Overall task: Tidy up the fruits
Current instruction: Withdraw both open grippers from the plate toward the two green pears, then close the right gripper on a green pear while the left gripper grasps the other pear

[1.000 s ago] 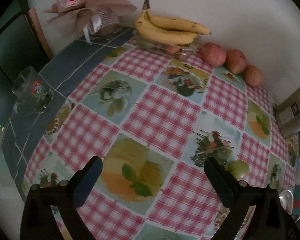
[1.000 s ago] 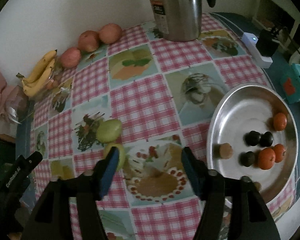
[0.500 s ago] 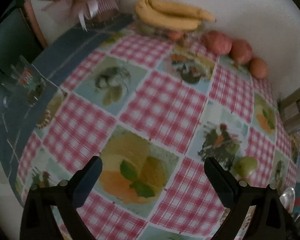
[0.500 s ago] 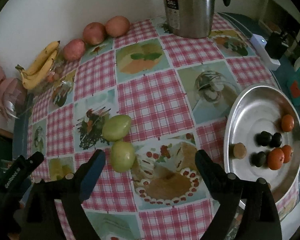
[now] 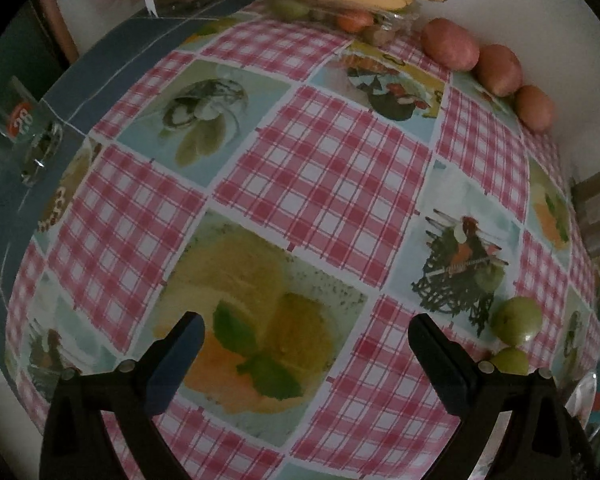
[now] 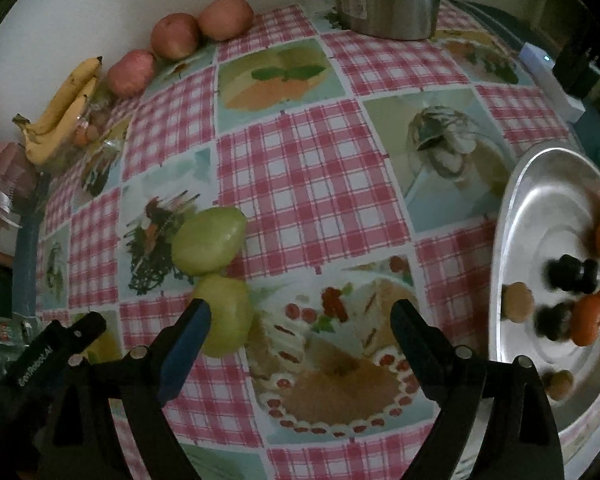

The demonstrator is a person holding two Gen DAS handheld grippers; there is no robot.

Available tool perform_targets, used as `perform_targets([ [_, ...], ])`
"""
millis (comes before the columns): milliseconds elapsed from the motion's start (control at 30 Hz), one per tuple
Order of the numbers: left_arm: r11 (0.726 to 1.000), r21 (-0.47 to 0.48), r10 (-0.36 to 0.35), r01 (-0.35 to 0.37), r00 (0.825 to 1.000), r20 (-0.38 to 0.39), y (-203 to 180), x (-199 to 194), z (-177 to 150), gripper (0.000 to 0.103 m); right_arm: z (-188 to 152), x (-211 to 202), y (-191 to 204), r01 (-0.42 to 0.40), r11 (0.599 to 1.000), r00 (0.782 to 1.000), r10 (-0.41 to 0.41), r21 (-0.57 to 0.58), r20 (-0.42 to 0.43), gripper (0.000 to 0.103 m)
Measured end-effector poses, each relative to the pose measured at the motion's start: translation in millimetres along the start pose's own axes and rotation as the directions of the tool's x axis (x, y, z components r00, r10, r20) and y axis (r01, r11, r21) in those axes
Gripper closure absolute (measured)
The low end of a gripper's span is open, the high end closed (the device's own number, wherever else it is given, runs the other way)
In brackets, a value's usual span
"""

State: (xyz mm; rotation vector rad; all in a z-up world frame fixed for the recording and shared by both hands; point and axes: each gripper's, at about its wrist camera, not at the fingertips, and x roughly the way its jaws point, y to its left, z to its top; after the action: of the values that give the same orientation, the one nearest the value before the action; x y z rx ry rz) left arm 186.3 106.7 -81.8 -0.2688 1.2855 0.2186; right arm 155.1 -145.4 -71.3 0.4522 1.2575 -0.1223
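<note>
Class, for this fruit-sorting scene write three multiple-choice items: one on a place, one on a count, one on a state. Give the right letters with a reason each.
1. Where do the bananas lie?
A. at the wall, beside the red apples
B. on the metal tray
C. between the fingers of the right gripper

2. How many green fruits sit on the tablecloth?
A. one
B. two
C. four

3. How does the right gripper stand?
A. shut on a green fruit
B. shut on nothing
C. open, nothing between its fingers

Key: 1 A, the bananas rest at the table's far edge next to the row of three red apples. 2 B, two green fruits touch each other near the gripper's blue-padded finger. 3 C, its fingers stand wide apart with only printed cloth between them.
</note>
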Motion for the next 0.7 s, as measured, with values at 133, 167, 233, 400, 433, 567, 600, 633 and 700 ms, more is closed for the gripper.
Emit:
perform_targets([
  [133, 1.0, 0.005, -0.009, 0.009, 1.0, 0.029, 0, -4, 1, 0.0, 1, 1, 7, -0.013, 1.0, 1.0, 0.013, -0.022, 0.008, 0.011],
  [167, 1.0, 0.006, -0.013, 0.013, 0.999, 0.03, -1, -4, 1, 0.0, 1, 1, 10, -0.02, 0.999, 1.0, 0.02, -0.029, 0.006, 0.011],
  [233, 1.0, 0.006, -0.021, 0.021, 0.999, 0.032, -2, -5, 1, 0.0, 1, 2, 14, -0.036, 0.999, 0.999, 0.036, -0.04, -0.002, 0.011],
  [400, 1.0, 0.001, -0.028, 0.028, 0.999, 0.033, -5, -5, 4, 0.0, -1, 8, 24, -0.02, 0.997, 1.0, 0.019, -0.075, -0.009, 0.011],
  [433, 0.999, -0.003, -0.033, 0.033, 0.999, 0.031, -5, -5, 4, 0.0, 0, 9, 26, -0.019, 0.997, 1.0, 0.019, -0.08, -0.009, 0.011],
  [567, 0.999, -0.008, -0.034, 0.035, 0.999, 0.03, -1, -5, 2, 0.0, -1, 10, 32, -0.014, 0.995, 1.0, 0.014, -0.102, -0.006, 0.011],
  [600, 0.999, -0.009, -0.036, 0.036, 0.999, 0.031, -1, -5, 2, 0.0, -2, 11, 34, -0.012, 0.994, 1.0, 0.011, -0.107, -0.004, 0.011],
  [633, 0.999, -0.008, -0.037, 0.037, 0.999, 0.031, 0, -6, 2, 0.0, -2, 12, 35, -0.008, 0.993, 1.0, 0.007, -0.114, -0.002, 0.011],
  [700, 0.999, -0.003, -0.033, 0.033, 0.999, 0.032, 0, -6, 1, 0.0, -3, 13, 40, 0.002, 0.992, 1.0, -0.002, -0.127, 0.003, 0.011],
])
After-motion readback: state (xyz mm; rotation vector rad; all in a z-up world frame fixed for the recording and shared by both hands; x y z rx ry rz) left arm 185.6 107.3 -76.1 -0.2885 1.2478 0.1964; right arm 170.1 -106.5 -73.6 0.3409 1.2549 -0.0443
